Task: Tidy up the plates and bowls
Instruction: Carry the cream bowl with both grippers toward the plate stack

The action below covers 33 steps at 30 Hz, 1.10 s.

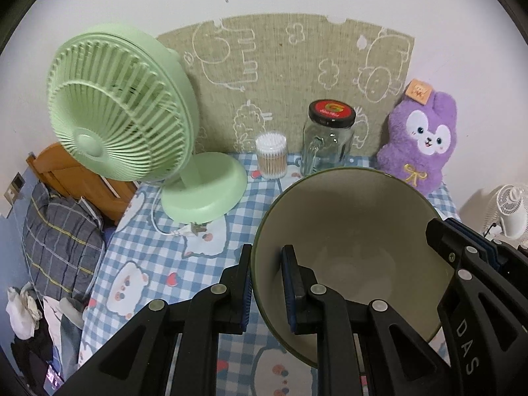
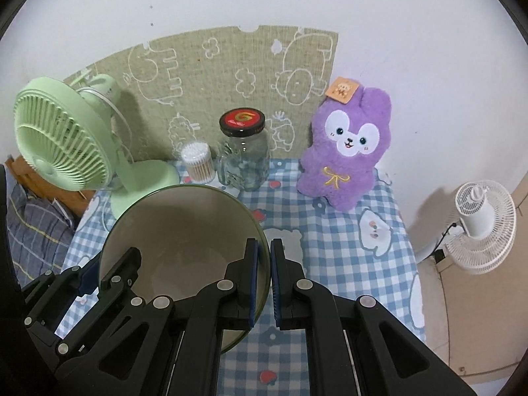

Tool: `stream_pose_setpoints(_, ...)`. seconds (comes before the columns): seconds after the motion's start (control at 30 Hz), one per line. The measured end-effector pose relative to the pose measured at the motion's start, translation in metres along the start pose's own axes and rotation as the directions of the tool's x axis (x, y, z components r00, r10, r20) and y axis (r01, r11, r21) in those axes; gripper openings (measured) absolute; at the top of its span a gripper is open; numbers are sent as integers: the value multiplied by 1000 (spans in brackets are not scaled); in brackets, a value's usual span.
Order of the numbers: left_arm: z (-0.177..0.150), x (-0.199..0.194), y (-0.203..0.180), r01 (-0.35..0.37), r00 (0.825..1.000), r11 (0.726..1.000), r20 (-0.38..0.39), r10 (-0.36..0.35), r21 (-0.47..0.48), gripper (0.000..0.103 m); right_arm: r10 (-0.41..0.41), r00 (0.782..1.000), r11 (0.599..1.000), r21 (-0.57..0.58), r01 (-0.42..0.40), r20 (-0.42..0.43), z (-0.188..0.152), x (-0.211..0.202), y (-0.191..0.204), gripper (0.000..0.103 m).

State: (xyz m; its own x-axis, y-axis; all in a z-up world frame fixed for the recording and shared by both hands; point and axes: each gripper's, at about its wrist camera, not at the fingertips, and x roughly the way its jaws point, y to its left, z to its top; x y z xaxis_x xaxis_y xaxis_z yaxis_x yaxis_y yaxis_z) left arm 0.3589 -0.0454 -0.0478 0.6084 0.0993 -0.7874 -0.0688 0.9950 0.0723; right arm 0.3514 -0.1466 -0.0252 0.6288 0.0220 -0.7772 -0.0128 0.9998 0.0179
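Note:
A large bowl, green outside and beige inside, is held above the checked tablecloth. My left gripper is shut on its left rim, one finger inside and one outside. My right gripper is shut on the bowl's right rim. The right gripper also shows at the bowl's right edge in the left wrist view, and the left gripper shows at the bowl's left edge in the right wrist view. The bowl is empty. No plates are in view.
On the table's far side stand a green desk fan, a tub of cotton swabs, a glass jar with a red lid and a purple plush rabbit. A white fan stands off the right edge. A bed lies left.

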Motion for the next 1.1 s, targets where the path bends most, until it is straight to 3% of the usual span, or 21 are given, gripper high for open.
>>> stream_pose_setpoints(0.63, -28, -83, 21, 41, 997, 999, 57, -42, 26, 14, -40, 998, 999, 35, 39, 45, -33, -90, 15, 10)
stream_pose_setpoints(1.1, -71, -126, 36, 66, 994, 997, 84, -69, 36, 14, -64, 996, 996, 59, 60, 69, -83, -143, 23, 10)
